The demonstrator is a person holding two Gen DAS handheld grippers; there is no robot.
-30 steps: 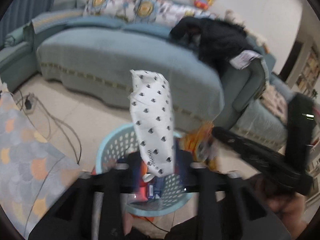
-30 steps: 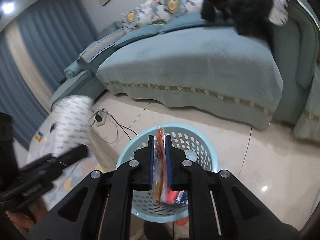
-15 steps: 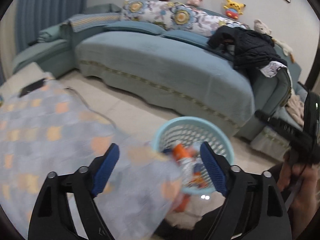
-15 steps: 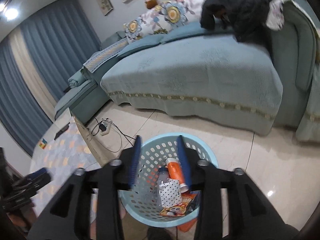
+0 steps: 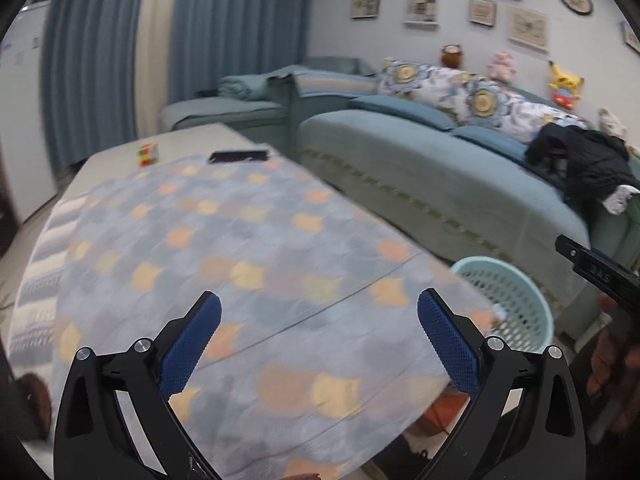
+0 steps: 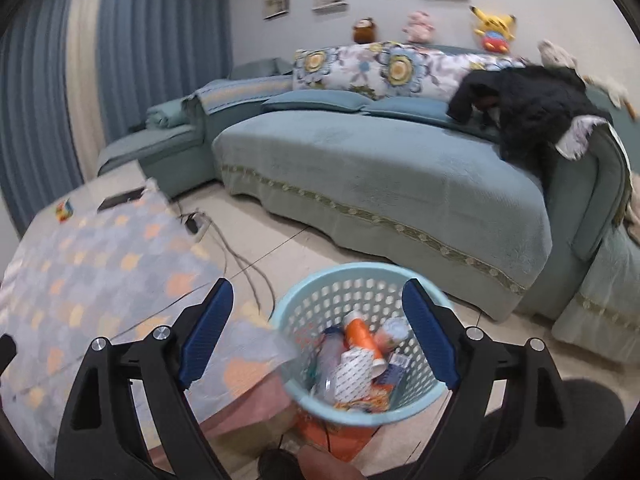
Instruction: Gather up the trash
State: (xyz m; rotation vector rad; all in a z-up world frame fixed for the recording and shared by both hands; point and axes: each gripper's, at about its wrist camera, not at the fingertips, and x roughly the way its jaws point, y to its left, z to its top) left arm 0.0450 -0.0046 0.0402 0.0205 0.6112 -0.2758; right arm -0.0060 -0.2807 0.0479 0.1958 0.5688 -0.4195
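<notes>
Left gripper (image 5: 319, 320): jaws opening, nothing between the blue pads; it hangs over the patterned cloth (image 5: 240, 248) on the table.
Right gripper (image 6: 318, 322): jaws opening, also empty; the basket (image 6: 412, 404) sits directly below and ahead of it.
Done: several pieces of trash (image 6: 360, 356) lie inside the basket, among them an orange tube and a white dotted wrapper.
Left: ahead of the left gripper, only a dark flat device (image 5: 239, 156) and a small coloured cube (image 5: 148, 155) sit at the table's far end; neither looks like trash, so collection seems nearly finished.
Edges: the table's corner lies just beside the basket rim.
Open room: bare floor (image 6: 280, 248) between basket and sofa (image 6: 380, 176); cables trail there.
</notes>
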